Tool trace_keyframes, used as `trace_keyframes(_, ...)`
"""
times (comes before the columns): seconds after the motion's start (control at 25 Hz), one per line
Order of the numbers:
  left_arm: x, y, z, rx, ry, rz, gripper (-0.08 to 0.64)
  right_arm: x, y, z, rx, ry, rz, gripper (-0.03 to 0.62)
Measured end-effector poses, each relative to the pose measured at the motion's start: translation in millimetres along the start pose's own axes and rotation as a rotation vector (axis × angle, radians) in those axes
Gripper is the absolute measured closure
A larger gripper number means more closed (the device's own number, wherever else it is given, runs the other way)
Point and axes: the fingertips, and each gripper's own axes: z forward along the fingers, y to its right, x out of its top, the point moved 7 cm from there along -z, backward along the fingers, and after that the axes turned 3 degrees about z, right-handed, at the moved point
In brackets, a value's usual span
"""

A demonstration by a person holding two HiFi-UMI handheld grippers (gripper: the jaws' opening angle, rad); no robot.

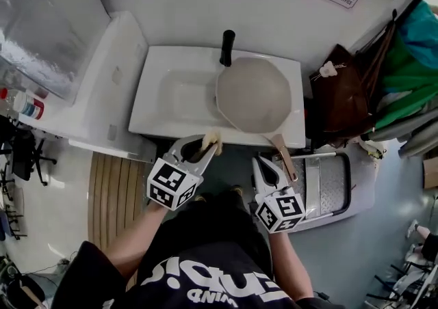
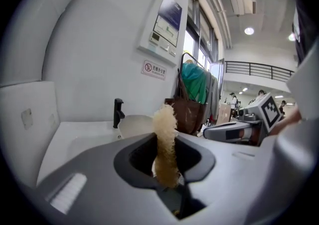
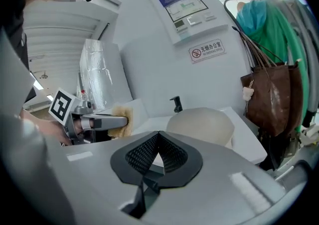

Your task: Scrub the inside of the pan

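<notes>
Black shirt (image 1: 198, 280) and two forearms fill the bottom of the head view; both arms reach toward the sink (image 1: 161, 119).

Left hand-held gripper (image 1: 204, 150): pinching a tan sponge (image 1: 211, 139) by its lower end. Most of the sponge stands free above the jaws. It sits short of the sink's front rim, apart from the pan.

Right hand-held gripper (image 1: 267, 167): jaws pressed together, nothing between them. Tips lie just beside the wooden handle (image 1: 282, 155), not on it.

Pan (image 1: 254, 94): pale, resting in the right part of the sink below the black tap (image 1: 226, 48), handle jutting over the front rim. Nothing holds it. Scrubbing not yet begun.

Risks, as judged:
- Pan unsecured. A push from the sponge could spin it, slide it, or rock it on the rim. The right jaws would need to open and take the handle first.
- Sponge gripped only at one end. Under pressure it may fold over or pull free, leaving the hard jaws to scrape the pan's inside.
- Brown bag (image 1: 339, 92) hangs just beside the sink's right edge, so a shoved pan could knock it.
</notes>
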Motion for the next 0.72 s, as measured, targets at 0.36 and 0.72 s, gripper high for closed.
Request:
trace_keyframes(0.36, 10, 36, -41, 0.054, 0.119, 0.055, 0.490, 29, -25, -38, 0.038, 0.128, -0.154, 0.583)
trace_keyframes(0.72, 13, 72, -54, 0.121, 0.232, 0.093, 0.489, 51, -21, -78, 0.062, 0.198, -0.225, 0.583)
